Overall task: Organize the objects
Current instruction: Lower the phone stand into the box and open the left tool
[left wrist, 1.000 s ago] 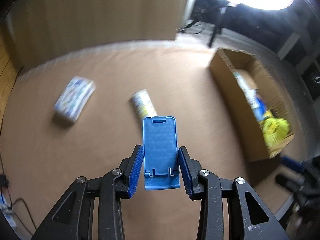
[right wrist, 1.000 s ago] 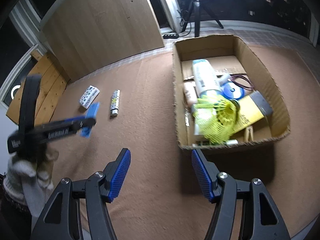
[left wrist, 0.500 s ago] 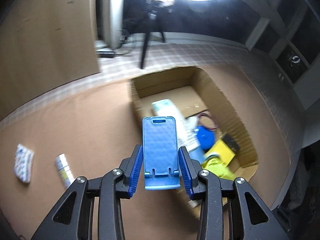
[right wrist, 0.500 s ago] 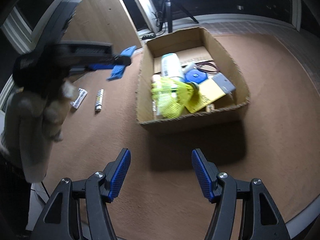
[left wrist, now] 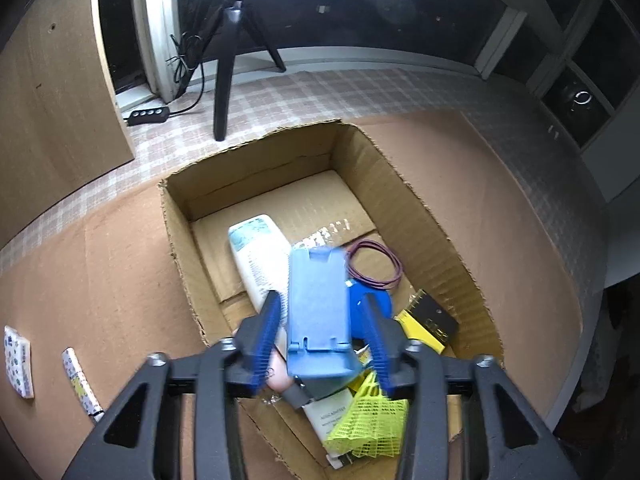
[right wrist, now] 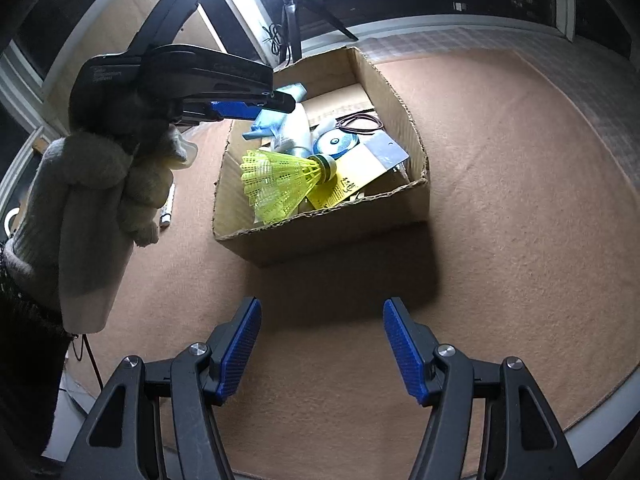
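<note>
One blue phone stand [left wrist: 318, 312] hangs blurred between the left gripper [left wrist: 320, 340] fingers, just opened and clear of its sides, directly over the cardboard box [left wrist: 432, 216] so it drops among the shuttlecock [right wrist: 280, 176] and bottle. Right gripper [right wrist: 322, 344] waits released, empty, over the counter [right wrist: 520, 200].

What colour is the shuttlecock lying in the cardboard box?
Bright yellow, with a dark band around its cork. The shuttlecock shows best in the right wrist view.

One cardboard box [left wrist: 180, 216], one blue phone stand [left wrist: 318, 304], one yellow shuttlecock [right wrist: 280, 178], one purple cord loop [left wrist: 374, 264], two small packs [left wrist: 16, 360] on the mat.
</note>
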Motion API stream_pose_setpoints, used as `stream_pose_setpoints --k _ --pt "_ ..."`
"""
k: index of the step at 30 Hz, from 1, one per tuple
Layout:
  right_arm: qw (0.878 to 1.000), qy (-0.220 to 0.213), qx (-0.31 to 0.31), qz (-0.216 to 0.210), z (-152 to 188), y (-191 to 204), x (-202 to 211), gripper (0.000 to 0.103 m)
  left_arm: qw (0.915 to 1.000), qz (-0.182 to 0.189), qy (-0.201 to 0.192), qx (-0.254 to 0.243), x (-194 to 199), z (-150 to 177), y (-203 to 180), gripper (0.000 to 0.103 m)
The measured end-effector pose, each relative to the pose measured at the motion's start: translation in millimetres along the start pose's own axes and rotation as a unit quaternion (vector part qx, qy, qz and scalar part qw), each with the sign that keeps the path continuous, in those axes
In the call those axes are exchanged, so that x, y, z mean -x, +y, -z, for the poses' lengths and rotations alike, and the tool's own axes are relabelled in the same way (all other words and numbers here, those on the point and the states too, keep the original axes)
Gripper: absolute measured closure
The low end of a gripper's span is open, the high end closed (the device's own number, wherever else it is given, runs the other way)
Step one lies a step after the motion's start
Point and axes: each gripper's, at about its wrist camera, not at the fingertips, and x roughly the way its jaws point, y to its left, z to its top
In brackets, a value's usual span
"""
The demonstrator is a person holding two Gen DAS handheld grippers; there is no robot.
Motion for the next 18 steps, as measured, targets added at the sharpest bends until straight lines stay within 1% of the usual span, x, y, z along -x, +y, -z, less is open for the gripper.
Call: stream_pose_setpoints --k 2,9,13,18 --pt "1.0 0.001 -0.001 -0.001 0 1 -1 0.043 1.0 -0.003 -0.009 -0.002 5 1 1 0.043" --pt "1.0 0.006 0.014 -0.01 1 16 -5 0.043 0.9997 -0.009 -0.02 0.01 24 9 21 0.043" --pt "1.0 0.007 0.023 -0.016 -1 28 -7 0.043 0.9993 -0.014 -0.026 0.023 39 22 41 0.043" --pt "0.999 0.005 0.04 -0.024 -8 48 -10 0.043 0.9982 -0.037 -0.034 0.032 63 49 73 0.043"
